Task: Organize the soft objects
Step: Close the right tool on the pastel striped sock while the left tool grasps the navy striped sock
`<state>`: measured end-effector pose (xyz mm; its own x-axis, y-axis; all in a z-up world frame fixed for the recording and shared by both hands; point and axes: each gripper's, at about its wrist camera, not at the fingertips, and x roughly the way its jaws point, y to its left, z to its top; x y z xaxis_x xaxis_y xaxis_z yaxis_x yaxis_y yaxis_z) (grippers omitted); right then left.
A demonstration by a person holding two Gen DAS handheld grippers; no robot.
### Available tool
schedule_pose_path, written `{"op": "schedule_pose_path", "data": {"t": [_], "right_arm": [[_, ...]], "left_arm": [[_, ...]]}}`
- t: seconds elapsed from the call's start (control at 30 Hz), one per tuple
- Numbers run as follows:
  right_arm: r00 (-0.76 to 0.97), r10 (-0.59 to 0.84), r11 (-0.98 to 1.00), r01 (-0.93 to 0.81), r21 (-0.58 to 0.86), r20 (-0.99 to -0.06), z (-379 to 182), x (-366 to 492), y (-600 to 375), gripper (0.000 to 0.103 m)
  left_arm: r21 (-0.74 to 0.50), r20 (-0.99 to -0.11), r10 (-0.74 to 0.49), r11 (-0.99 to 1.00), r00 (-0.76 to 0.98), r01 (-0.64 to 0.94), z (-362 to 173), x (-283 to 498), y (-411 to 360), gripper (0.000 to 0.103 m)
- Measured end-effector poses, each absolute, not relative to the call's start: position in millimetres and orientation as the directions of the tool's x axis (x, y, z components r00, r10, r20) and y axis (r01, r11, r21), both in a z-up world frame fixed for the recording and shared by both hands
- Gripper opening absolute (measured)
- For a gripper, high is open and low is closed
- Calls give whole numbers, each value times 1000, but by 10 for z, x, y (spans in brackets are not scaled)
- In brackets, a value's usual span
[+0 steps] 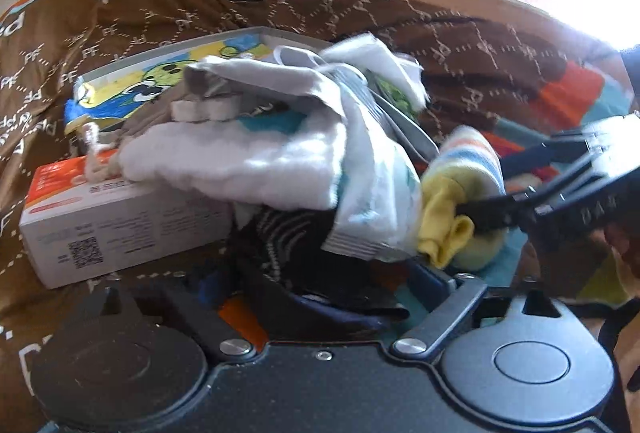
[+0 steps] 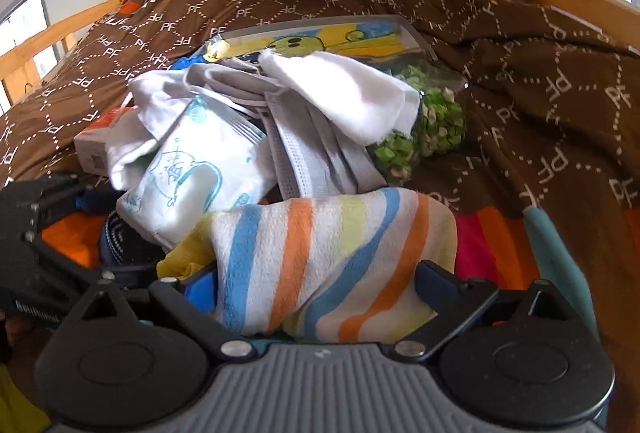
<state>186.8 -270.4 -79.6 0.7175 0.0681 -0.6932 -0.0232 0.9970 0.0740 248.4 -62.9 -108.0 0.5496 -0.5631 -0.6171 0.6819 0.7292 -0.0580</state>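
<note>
A striped sock [image 2: 320, 253] with blue, orange and yellow bands and a yellow cuff [image 1: 444, 229] fills the space between my right gripper's fingers; my right gripper [image 2: 316, 281] is shut on it. In the left wrist view the right gripper [image 1: 476, 213] comes in from the right, pinching that sock. A dark navy sock with white stripes [image 1: 288, 253] lies between the fingers of my left gripper [image 1: 312, 285], which is shut on it. In the right wrist view the left gripper [image 2: 108, 233] sits at the left edge with the dark sock [image 2: 124, 237]. Both socks touch a heap of soft items.
The heap holds a white fluffy cloth [image 1: 240, 161], grey face masks [image 2: 304, 153], a white packet with blue drawings [image 2: 192, 173] and a bag of green bits [image 2: 432, 121]. An orange-white box [image 1: 120, 225] and a cartoon picture tray [image 1: 160, 73] lie on the brown quilt [image 2: 540, 93]. Wooden bed rail [image 2: 580, 1] behind.
</note>
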Motion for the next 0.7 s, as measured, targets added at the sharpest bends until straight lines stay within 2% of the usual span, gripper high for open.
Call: {"op": "schedule_pose_path", "data": {"t": [0.07, 0.2, 0.3, 0.37, 0.5, 0.57, 0.7], "right_arm": [[709, 81, 995, -19, 95, -701, -820, 1886, -2720, 94], [702, 115, 990, -26, 136, -703, -847, 1885, -2726, 86], [706, 130, 988, -33, 151, -697, -845, 1878, -2731, 83], [705, 146, 984, -32, 174, -694, -846, 1881, -2754, 78], [704, 160, 980, -27, 199, -692, -810, 1863, -2771, 67], [706, 166, 978, -29, 207, -688, -779, 1838, -2773, 58], [707, 173, 975, -25, 220, -686, -739, 1795, -2786, 49]], "left_arm": [[-34, -632, -546, 728, 549, 685, -1097, 2474, -681, 77], [-35, -646, -526, 745, 553, 667, -1113, 2468, -718, 68], [-34, -645, -508, 766, 571, 642, -1106, 2458, -710, 55], [-35, -638, -500, 778, 585, 627, -1103, 2435, -691, 43], [-89, -631, -502, 804, 591, 587, -1091, 2386, -610, 31], [-109, -631, -499, 815, 594, 570, -1077, 2355, -583, 23], [-95, -639, -468, 836, 611, 540, -1048, 2253, -609, 18]]}}
